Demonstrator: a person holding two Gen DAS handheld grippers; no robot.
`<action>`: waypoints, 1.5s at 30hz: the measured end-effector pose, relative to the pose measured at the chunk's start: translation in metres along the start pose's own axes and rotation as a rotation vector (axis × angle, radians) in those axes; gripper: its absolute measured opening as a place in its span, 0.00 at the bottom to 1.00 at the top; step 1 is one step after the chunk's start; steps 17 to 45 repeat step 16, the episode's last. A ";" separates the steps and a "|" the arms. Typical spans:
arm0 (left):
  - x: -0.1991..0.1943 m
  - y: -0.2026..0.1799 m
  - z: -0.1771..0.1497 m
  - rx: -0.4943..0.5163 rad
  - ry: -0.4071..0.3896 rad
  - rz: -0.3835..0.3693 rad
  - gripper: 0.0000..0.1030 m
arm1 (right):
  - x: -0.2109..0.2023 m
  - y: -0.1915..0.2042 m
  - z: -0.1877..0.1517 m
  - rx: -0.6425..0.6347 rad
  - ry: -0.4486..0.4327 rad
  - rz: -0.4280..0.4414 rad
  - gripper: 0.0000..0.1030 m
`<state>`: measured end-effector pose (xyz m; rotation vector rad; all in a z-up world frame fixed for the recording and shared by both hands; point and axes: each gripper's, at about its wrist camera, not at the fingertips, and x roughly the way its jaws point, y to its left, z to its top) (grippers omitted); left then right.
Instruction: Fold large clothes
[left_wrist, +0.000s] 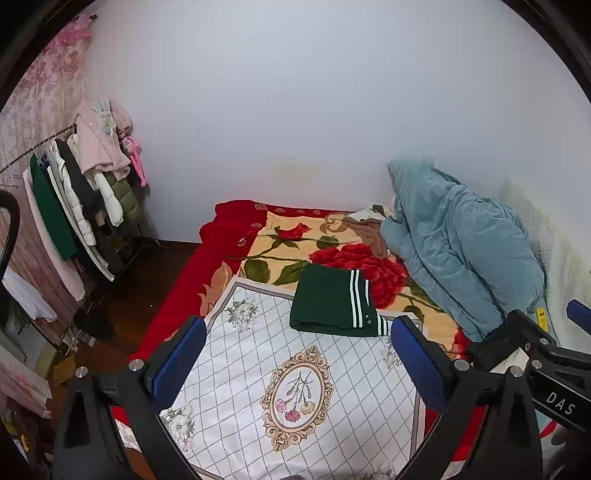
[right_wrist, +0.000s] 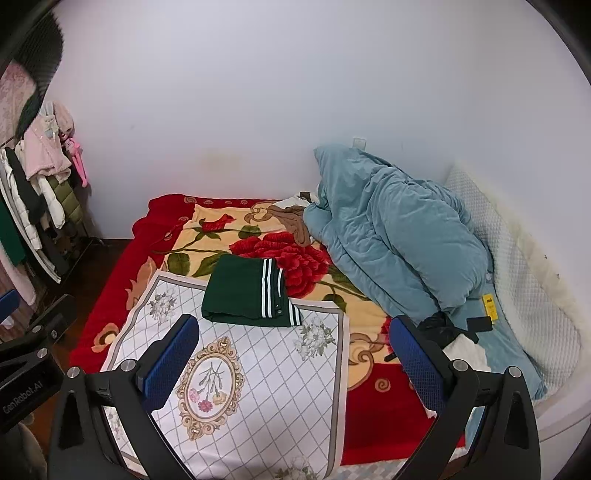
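A dark green garment with white stripes (left_wrist: 334, 302) (right_wrist: 247, 293) lies folded into a neat rectangle at the far edge of a white patterned cloth (left_wrist: 295, 387) (right_wrist: 240, 387) spread on the bed. My left gripper (left_wrist: 299, 362) hangs open above the cloth, well short of the garment, nothing between its blue pads. My right gripper (right_wrist: 295, 363) is also open and empty, held above the cloth's right part. In the left wrist view the right gripper's body shows at the right edge; in the right wrist view the left gripper's body shows at the left edge.
A red floral blanket (left_wrist: 288, 243) (right_wrist: 229, 236) covers the bed. A bulky blue duvet (left_wrist: 461, 251) (right_wrist: 399, 236) is heaped at the right by the wall, brown cloth (right_wrist: 291, 221) beside it. A clothes rack (left_wrist: 81, 192) stands at left over dark floor.
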<state>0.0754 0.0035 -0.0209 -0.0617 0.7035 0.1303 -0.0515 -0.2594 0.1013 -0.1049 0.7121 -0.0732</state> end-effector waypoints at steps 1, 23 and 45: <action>0.000 0.000 0.000 0.001 0.000 -0.001 0.99 | 0.001 0.000 0.001 0.000 0.000 0.000 1.00; -0.002 -0.001 0.004 0.004 -0.007 0.007 0.99 | 0.002 0.002 0.003 -0.001 -0.004 -0.004 1.00; -0.002 -0.001 0.004 0.004 -0.007 0.007 0.99 | 0.002 0.002 0.003 -0.001 -0.004 -0.004 1.00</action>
